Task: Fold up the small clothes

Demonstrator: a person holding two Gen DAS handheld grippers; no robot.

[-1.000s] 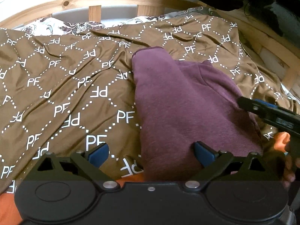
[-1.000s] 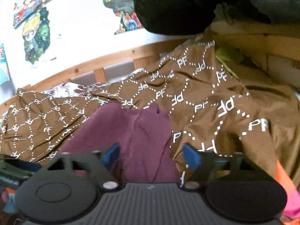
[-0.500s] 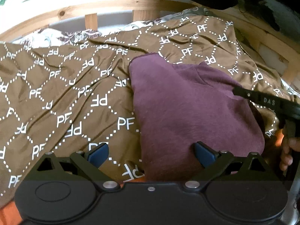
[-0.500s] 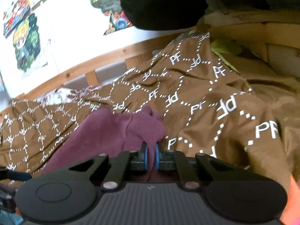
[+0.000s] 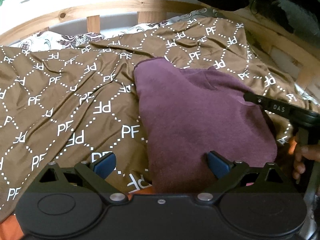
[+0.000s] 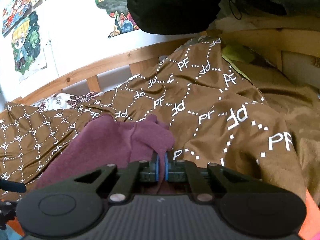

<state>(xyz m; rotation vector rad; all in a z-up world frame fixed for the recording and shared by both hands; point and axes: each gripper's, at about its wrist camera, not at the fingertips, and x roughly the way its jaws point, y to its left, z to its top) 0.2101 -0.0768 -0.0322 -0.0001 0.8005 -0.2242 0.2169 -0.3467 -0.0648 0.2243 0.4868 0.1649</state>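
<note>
A purple garment (image 5: pixel 196 116) lies on a brown bedspread (image 5: pixel 66 108) printed with white letters. My left gripper (image 5: pixel 161 163) stands open over the garment's near left edge, one blue pad on the bedspread, the other over the purple cloth. In the right wrist view my right gripper (image 6: pixel 162 165) is shut on a fold of the purple garment (image 6: pixel 112 142) at its right edge. From the left wrist view the right gripper (image 5: pixel 280 109) reaches in from the right, a hand (image 5: pixel 302 160) on its handle.
A wooden bed rail (image 5: pixel 112 12) runs along the far side, with a patterned pillow (image 5: pixel 60 40) under it. A large black bundle (image 6: pixel 176 6) hangs above. Posters (image 6: pixel 24 44) cover the white wall. A yellow-green cloth (image 6: pixel 238 55) lies at the far right.
My right gripper has closed from wide open onto the purple garment's right edge. The left gripper has stayed open in about the same place.
</note>
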